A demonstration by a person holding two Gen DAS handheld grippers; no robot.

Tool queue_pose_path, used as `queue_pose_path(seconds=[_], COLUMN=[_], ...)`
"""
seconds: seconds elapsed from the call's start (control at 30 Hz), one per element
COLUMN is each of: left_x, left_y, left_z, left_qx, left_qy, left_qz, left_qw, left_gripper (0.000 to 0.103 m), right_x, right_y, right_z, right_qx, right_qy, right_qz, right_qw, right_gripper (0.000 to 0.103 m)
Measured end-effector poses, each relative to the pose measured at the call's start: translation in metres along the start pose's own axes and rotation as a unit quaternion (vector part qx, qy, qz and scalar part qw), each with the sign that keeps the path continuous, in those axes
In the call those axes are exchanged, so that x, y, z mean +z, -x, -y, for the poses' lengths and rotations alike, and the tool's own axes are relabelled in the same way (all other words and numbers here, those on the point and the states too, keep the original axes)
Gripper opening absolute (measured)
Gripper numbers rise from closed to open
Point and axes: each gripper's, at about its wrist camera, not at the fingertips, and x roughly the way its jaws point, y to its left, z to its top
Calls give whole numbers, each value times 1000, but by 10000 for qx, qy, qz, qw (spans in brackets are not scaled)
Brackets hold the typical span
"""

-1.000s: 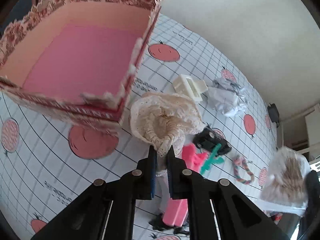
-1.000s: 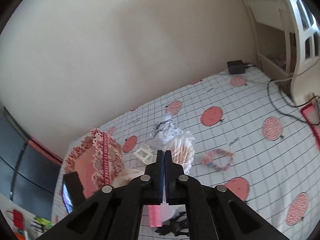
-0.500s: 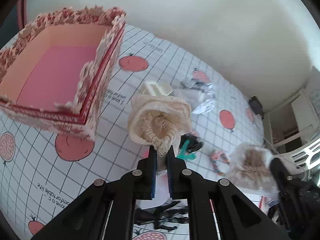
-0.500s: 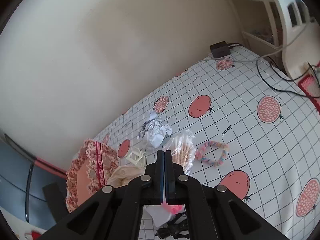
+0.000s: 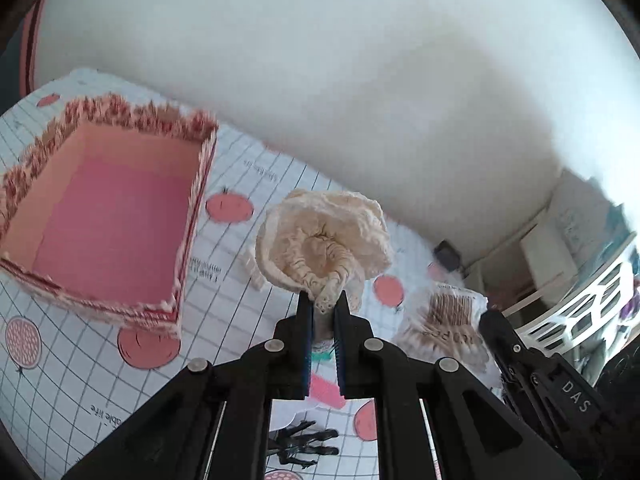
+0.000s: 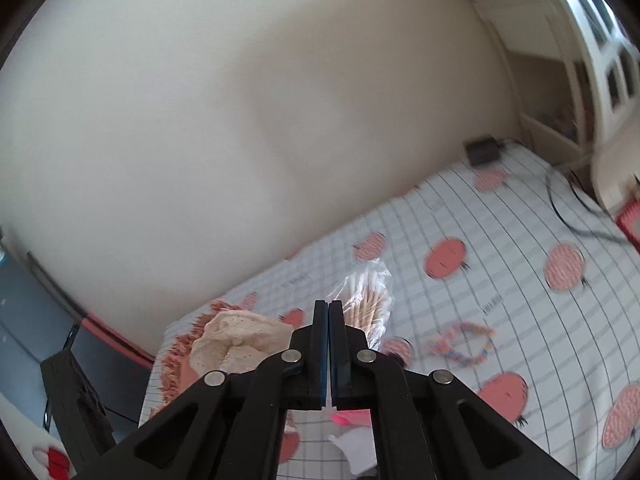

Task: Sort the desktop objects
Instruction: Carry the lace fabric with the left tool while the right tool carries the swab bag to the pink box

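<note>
L claw (image 5: 323, 307) clamped nearly shut on a pinch of the cream lace scrunchie (image 5: 320, 240), which hangs clear of the table, lifted, to the R of the pink box (image 5: 196, 208) and not yet over it. R claw (image 6: 328, 312) fingers pressed together, blue pads touching; from its own cam nothing shows between them. In the L cam the bag of cotton swabs (image 5: 444, 320) sits right at its tip, so can't rule out a thin pinch of bag film. Calling it closed, prob. empty.

Progress, my read: early. Box interior shows bare pink floor, nothing in it. So zero items sorted as far as pics show; scrunchie is item one, mid-carry.

Left on the tomato-print cloth (image 6: 520, 248):
- swab bag, near R claw
- braided pastel loop (image 6: 460, 344), well R
- pink flat thing (image 5: 326, 390) below my L fingers, partly hidden
- black claw-like clip (image 5: 304, 442) at bottom edge
- cream blocky item (image 5: 252, 264) behind scrunchie, mostly hidden, can't ID

Next: swing L over box opening, release.
</note>
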Motion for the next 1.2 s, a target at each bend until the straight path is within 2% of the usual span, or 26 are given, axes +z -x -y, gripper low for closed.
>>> queue_pose_path(seconds=[0.17, 0.3, 0.43, 0.63, 0.97, 1.2], left_x=[14, 25, 33, 35, 41, 43], left_y=[29, 52, 71, 83, 86, 85], left_z=[-6, -23, -49, -85, -128, -150], left_qx=[3, 161, 403, 869, 1125, 1223], left_qy=[10, 103, 346, 593, 909, 1071], left_qz=[481, 852, 1109, 1158, 1205, 1180], left_qw=[9988, 9962, 9924, 9877, 9821, 9796], left_gripper=[9, 9, 9, 9, 9, 9], right_x=[1, -2, -9, -23, -55, -75], right_y=[22, 27, 22, 4, -23, -45], right_z=[-35, -55, -68, -91, -135, -150], right_qx=[419, 656, 797, 955, 1176, 1203], right_qy=[525, 769, 835, 900, 1337, 1438], right_qz=[507, 606, 526, 309, -25, -295], right_qw=[9964, 9930, 9919, 9909, 9840, 9818], right_gripper=[1, 1, 1, 1, 1, 1])
